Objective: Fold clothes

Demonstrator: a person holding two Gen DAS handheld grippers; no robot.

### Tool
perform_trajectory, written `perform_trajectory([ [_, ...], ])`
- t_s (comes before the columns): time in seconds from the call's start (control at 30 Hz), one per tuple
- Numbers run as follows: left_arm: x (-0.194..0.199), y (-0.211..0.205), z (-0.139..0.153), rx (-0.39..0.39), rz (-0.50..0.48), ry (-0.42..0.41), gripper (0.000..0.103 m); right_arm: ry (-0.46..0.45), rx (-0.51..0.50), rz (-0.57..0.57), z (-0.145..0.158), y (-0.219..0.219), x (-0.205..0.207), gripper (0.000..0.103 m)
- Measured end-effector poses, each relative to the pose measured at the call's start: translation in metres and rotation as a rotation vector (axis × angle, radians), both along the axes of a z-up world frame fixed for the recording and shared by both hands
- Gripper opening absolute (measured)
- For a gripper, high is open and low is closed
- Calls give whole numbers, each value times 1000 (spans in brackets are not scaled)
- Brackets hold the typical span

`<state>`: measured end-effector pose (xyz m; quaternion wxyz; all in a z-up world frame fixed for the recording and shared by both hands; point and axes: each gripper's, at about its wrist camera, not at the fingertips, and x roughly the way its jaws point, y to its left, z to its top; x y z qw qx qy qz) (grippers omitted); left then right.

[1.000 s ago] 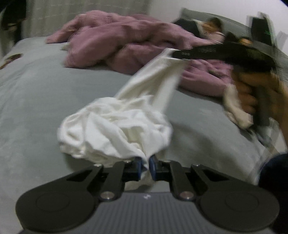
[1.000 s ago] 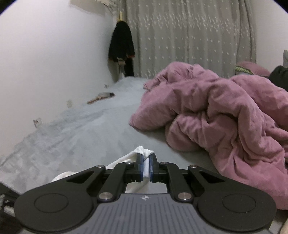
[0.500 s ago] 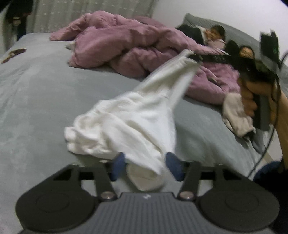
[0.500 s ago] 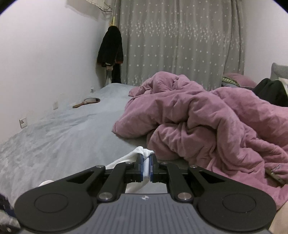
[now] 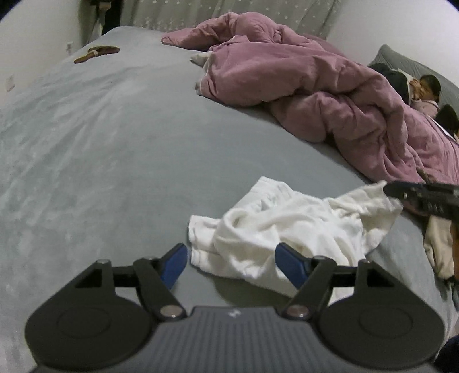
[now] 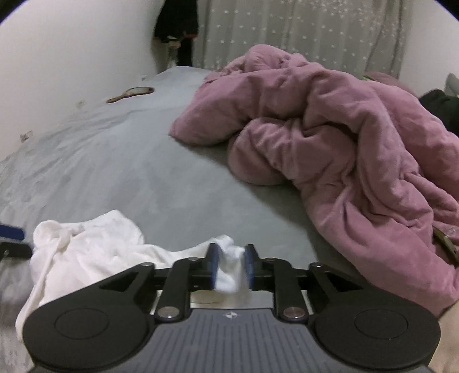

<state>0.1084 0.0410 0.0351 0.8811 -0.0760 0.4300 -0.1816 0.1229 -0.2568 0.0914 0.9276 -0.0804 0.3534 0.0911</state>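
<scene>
A crumpled white garment (image 5: 287,226) lies on the grey bed (image 5: 114,160). My left gripper (image 5: 232,262) is open and its jaws are still opening. The near edge of the garment sits loose between its blue pads (image 5: 175,262). My right gripper (image 6: 231,265) holds its jaws a little apart and opening, with a corner of the white garment (image 6: 86,246) slack between them. In the left wrist view the right gripper (image 5: 424,198) reaches in from the right, at the garment's far corner. A blue pad of the left gripper (image 6: 11,231) shows at the left edge of the right wrist view.
A rumpled pink quilt (image 5: 301,83) (image 6: 344,143) covers the bed's far right half. People (image 5: 427,89) lie beyond it. A hand mirror (image 5: 97,53) rests near the wall. A beige cloth (image 5: 439,244) hangs at the right bed edge. Curtain and a dark hanging garment (image 6: 176,25) stand behind.
The left jaws went from shut on the garment to wide apart, and the cloth dropped flat. The right gripper came down with its corner and its jaws parted.
</scene>
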Motion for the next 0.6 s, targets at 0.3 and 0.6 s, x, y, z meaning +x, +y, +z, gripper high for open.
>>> perform_trajectory([
  [0.3, 13, -22, -16, 25, -29, 17, 29, 65, 181, 210, -5, 27, -9, 35],
  [0.6, 2, 4, 10, -67, 70, -46, 8, 115, 137, 498, -20, 79, -45, 37],
])
